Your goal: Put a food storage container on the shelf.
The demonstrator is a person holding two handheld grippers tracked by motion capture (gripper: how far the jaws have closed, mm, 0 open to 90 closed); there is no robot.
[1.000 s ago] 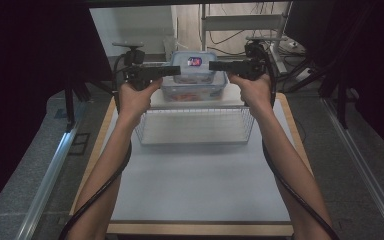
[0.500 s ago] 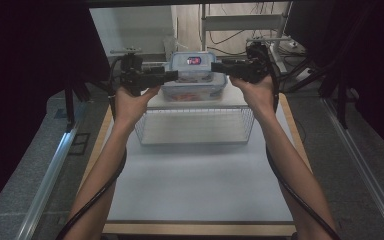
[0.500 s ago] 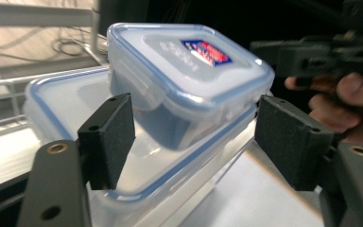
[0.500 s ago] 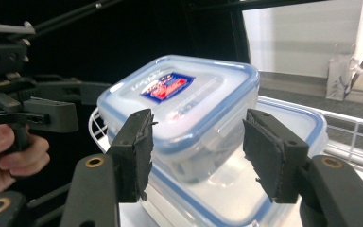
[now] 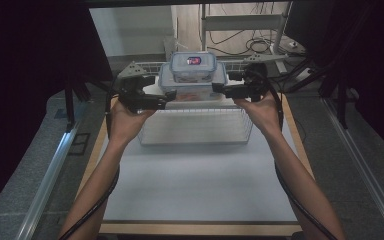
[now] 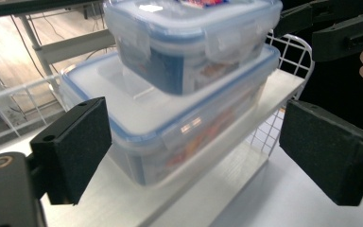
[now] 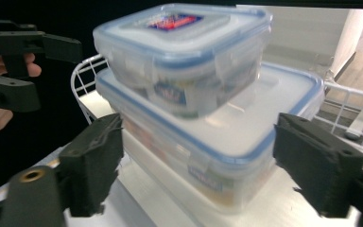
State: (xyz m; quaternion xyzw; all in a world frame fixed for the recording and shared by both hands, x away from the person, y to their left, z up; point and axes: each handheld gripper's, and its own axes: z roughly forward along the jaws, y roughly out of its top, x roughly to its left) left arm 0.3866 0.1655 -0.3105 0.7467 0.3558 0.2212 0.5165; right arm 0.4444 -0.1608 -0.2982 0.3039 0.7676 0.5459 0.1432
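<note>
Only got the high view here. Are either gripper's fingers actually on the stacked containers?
Observer: No. In the left gripper view, the left gripper is open, its fingers standing either side of the large container with gaps showing.
Operator: Right side the same?
Observer: Yes. In the right gripper view, the right gripper is open too, fingers straddling the large container's end without contact.
Operator: Is the small container sitting square on the big one?
Observer: Not centred. The small container sits on the large lid toward one end, leaving a bare stretch of lid on the side nearer the wire basket rim.
Operator: Lids latched?
Observer: The small container's side clip looks folded down; the others I cannot tell.
</note>
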